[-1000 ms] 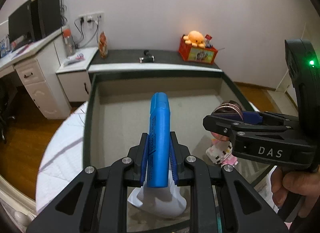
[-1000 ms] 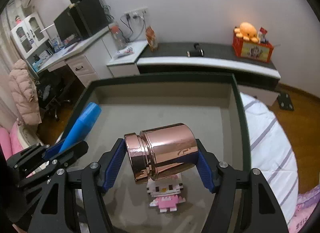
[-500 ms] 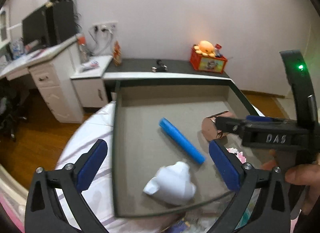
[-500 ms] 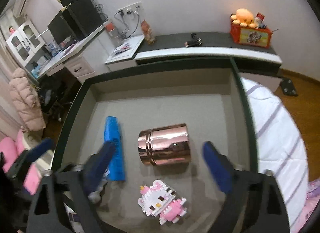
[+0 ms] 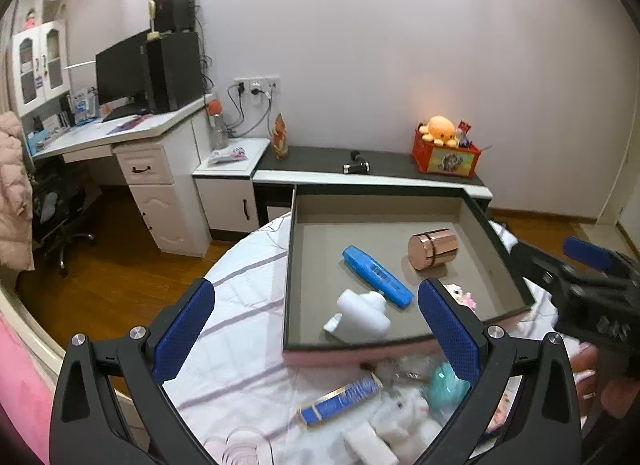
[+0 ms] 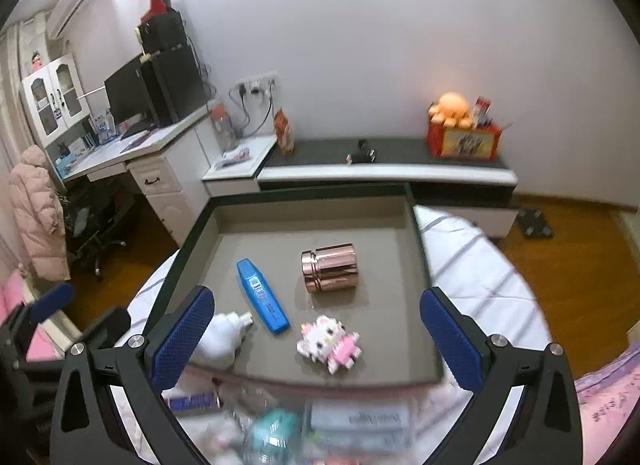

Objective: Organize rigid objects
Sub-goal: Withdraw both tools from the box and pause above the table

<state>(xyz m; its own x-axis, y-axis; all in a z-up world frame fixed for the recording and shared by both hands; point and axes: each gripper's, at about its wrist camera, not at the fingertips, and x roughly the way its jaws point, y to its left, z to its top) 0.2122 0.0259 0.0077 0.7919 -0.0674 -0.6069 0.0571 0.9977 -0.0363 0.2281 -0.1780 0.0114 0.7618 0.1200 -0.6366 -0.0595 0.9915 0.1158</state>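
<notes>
A dark-rimmed tray (image 5: 436,195) (image 6: 312,193) with a grey floor sits on the round table. Inside it lie a blue marker-like case (image 5: 377,276) (image 6: 262,296), a copper-coloured jar (image 5: 433,248) (image 6: 330,267) on its side, a white bottle-shaped object (image 5: 362,316) (image 6: 222,339) and a pink-and-white block kitten (image 6: 329,343). My left gripper (image 5: 316,329) hangs open above the tray's near left corner, nothing between its fingers. My right gripper (image 6: 316,335) is also open, raised over the tray's near edge, empty.
Loose items lie on the striped tablecloth (image 5: 240,329) before the tray: a blue-and-gold stick (image 5: 340,397), a teal object (image 5: 446,381) (image 6: 274,431), a white plush (image 5: 400,411), clear plastic. A low cabinet (image 5: 368,175) with a red box stands behind; a desk (image 5: 120,133) is at left.
Both grippers let go: the blue case and the copper jar now lie in the tray. Both jaws opened wide, and both hands drew back and rose away from the tray.
</notes>
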